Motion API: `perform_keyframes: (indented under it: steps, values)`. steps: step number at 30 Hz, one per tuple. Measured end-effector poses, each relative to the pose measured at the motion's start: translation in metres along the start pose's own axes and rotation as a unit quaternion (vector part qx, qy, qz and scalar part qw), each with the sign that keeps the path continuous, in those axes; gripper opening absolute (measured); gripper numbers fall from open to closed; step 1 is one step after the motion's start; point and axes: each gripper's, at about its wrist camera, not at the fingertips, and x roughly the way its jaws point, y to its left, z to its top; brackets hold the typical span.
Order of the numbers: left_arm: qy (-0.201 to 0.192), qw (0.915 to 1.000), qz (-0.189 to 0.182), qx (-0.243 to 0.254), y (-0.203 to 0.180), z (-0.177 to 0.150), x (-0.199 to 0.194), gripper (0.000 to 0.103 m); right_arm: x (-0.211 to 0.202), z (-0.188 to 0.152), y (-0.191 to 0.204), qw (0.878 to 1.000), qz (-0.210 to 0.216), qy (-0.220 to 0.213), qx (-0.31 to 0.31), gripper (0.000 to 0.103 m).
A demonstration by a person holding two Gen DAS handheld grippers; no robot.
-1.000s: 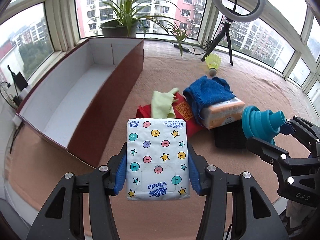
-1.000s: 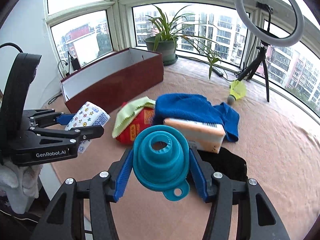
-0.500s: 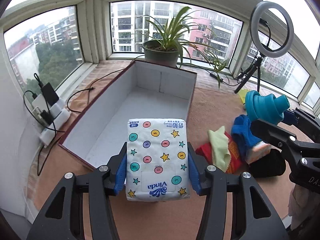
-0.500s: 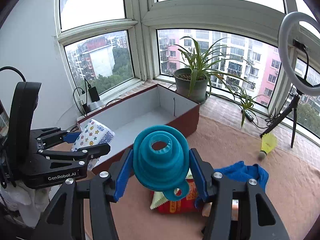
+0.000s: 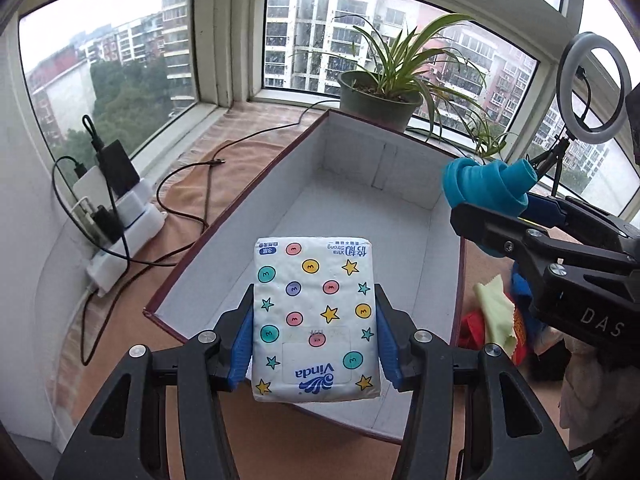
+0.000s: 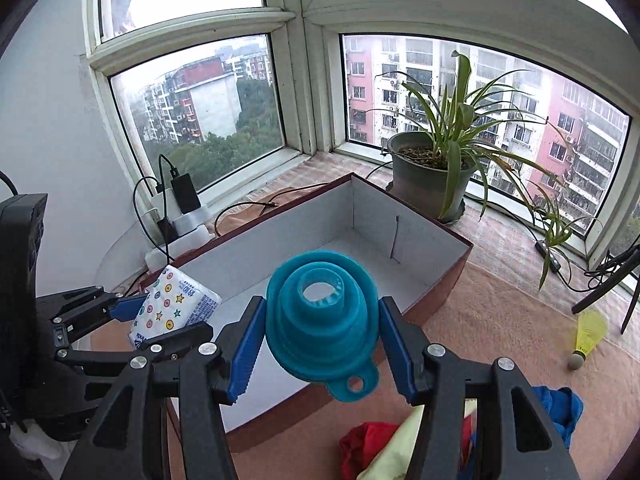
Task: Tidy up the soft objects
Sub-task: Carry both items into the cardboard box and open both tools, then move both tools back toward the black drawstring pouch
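My left gripper is shut on a white Vinda tissue pack printed with stars and dots, held above the near end of an open dark-red box with a white inside. My right gripper is shut on a blue collapsible funnel, held over the same box. The funnel also shows in the left wrist view, and the tissue pack in the right wrist view. A red pouch, a yellow-green cloth and a blue towel lie on the brown mat right of the box.
A potted plant stands behind the box on the sill. A power strip with chargers and cables lies left of the box. A ring light on a tripod and a yellow shuttlecock are at the right.
Both grippers have swung left from the pile of objects to above the box, each still holding its object. The box now fills the middle of both views.
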Motion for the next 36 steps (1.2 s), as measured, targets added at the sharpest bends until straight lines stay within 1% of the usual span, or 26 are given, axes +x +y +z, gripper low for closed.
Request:
perform_keyframes:
  steps: [8, 10, 12, 13, 14, 15, 16, 17, 18, 24, 28, 32, 36]
  values:
    - [0.005, 1.0, 0.006, -0.005, 0.007, 0.004, 0.008, 0.051, 0.033, 0.01, 0.001, 1.0, 0.0, 0.023, 0.004, 0.054]
    - [0.003, 1.0, 0.007, 0.0, 0.006, 0.005, 0.008, 0.052, 0.037, 0.009, 0.002, 1.0, 0.001, 0.027, -0.001, 0.057]
    - [-0.001, 1.0, 0.009, 0.004, 0.006, 0.004, 0.006, 0.053, 0.04, 0.009, 0.004, 1.0, 0.007, 0.03, -0.004, 0.059]
    - [-0.004, 0.9999, 0.012, 0.004, 0.006, 0.004, 0.005, 0.055, 0.041, 0.01, 0.005, 0.999, 0.011, 0.033, -0.005, 0.06]
    - [-0.006, 0.9999, 0.014, 0.003, 0.006, 0.004, 0.004, 0.061, 0.042, 0.011, 0.005, 0.999, 0.012, 0.036, -0.005, 0.061]
    - [-0.008, 0.9999, 0.015, 0.0, 0.006, 0.004, 0.003, 0.064, 0.042, 0.012, 0.005, 0.999, 0.011, 0.036, -0.006, 0.063]
    - [-0.008, 0.9999, 0.013, -0.004, 0.007, 0.005, 0.003, 0.069, 0.041, 0.012, 0.005, 0.999, 0.008, 0.035, -0.006, 0.068]
    - [-0.008, 0.9999, 0.013, -0.007, 0.009, 0.005, 0.004, 0.069, 0.041, 0.013, 0.004, 0.999, 0.007, 0.032, -0.004, 0.071]
    - [-0.009, 0.9998, 0.015, -0.011, 0.01, 0.005, 0.003, 0.069, 0.038, 0.013, 0.003, 1.0, 0.01, 0.03, -0.003, 0.074]
    - [-0.013, 0.9994, 0.021, -0.025, 0.012, 0.002, -0.003, 0.069, 0.025, 0.011, -0.002, 1.0, 0.009, 0.019, 0.002, 0.073]
    - [-0.014, 0.9992, 0.014, -0.035, 0.009, -0.002, -0.009, 0.069, 0.011, 0.006, -0.01, 1.0, 0.008, 0.011, 0.01, 0.073]
    - [-0.019, 0.9993, 0.008, -0.032, -0.002, -0.008, -0.018, 0.069, -0.012, -0.006, -0.022, 1.0, 0.007, 0.001, 0.019, 0.073]
    - [-0.018, 0.9993, -0.001, -0.033, -0.016, -0.016, -0.024, 0.069, -0.045, -0.025, -0.044, 0.999, 0.004, -0.018, 0.043, 0.073]
